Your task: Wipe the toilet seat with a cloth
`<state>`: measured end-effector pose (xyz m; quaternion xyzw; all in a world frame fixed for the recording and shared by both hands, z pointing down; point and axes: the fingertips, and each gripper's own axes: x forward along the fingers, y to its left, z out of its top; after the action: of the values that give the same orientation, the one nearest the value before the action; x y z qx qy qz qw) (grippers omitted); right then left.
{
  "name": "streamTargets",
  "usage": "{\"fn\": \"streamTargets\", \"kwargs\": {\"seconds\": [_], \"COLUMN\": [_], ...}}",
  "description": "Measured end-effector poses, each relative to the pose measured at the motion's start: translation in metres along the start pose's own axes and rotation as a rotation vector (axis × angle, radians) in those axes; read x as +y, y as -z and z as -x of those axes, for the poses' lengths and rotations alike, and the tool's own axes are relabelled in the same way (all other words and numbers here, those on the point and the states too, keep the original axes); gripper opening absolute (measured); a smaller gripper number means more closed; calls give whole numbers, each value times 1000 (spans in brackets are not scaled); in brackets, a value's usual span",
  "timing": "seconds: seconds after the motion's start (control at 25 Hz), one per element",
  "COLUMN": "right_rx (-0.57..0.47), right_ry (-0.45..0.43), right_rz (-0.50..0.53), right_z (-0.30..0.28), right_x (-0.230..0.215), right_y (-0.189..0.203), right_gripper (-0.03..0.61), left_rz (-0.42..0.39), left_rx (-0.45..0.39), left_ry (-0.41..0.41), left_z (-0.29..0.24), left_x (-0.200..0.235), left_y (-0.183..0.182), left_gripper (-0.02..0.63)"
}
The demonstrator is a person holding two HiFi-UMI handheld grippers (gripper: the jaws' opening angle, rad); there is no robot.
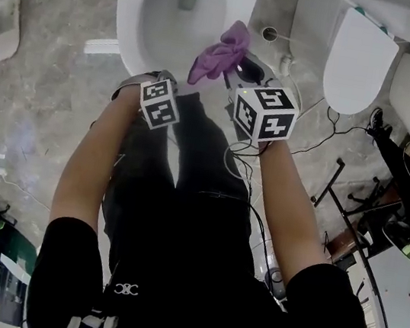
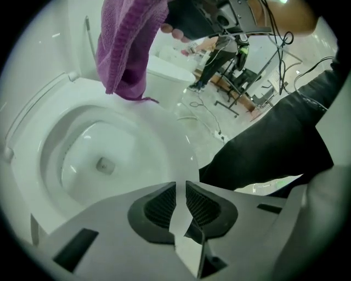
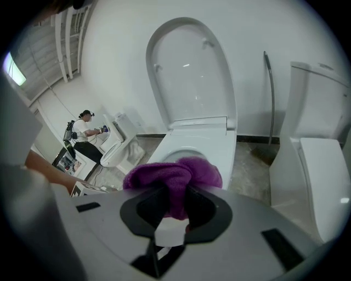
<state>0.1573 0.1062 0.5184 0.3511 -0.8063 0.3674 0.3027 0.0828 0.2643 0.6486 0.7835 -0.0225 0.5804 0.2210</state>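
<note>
The white toilet [image 1: 131, 24] stands in front of me with its lid [image 3: 189, 71] raised and the seat [image 2: 164, 131] down around the bowl. A purple cloth [image 1: 221, 54] hangs over the seat's near right rim, and my right gripper [image 1: 235, 70] is shut on it. In the right gripper view the cloth [image 3: 175, 178] bunches between the jaws of that gripper [image 3: 174, 200]. My left gripper [image 1: 155, 82] hovers over the seat's near edge. Its jaws [image 2: 181, 189] stand a narrow slit apart with nothing between them. The cloth [image 2: 126, 49] dangles above the bowl in the left gripper view.
Another toilet [image 1: 356, 60] stands to the right, and a third [image 1: 0, 19] at the far left. Cables [image 1: 326, 132] trail over the marble floor on the right. A metal pipe [image 3: 270, 99] runs up the wall. A second person [image 3: 85, 131] works at a toilet in the background.
</note>
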Motion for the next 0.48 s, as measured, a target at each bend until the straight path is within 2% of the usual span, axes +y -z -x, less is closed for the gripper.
{"fn": "streamTargets", "kwargs": {"seconds": [0.16, 0.28, 0.48], "right_rx": [2, -2, -30], "right_ry": [14, 29, 43], "right_rz": [-25, -44, -53], "right_z": [-9, -18, -32], "right_x": [-15, -24, -30], "right_y": [13, 20, 16], "right_gripper": [75, 75, 75], "left_rz": [65, 146, 233], "left_rx": [6, -46, -100], "left_ry": [-49, -48, -69], "left_z": [-20, -20, -20], "left_x": [9, 13, 14], "left_y": [2, 0, 3], "left_gripper": [58, 49, 47]}}
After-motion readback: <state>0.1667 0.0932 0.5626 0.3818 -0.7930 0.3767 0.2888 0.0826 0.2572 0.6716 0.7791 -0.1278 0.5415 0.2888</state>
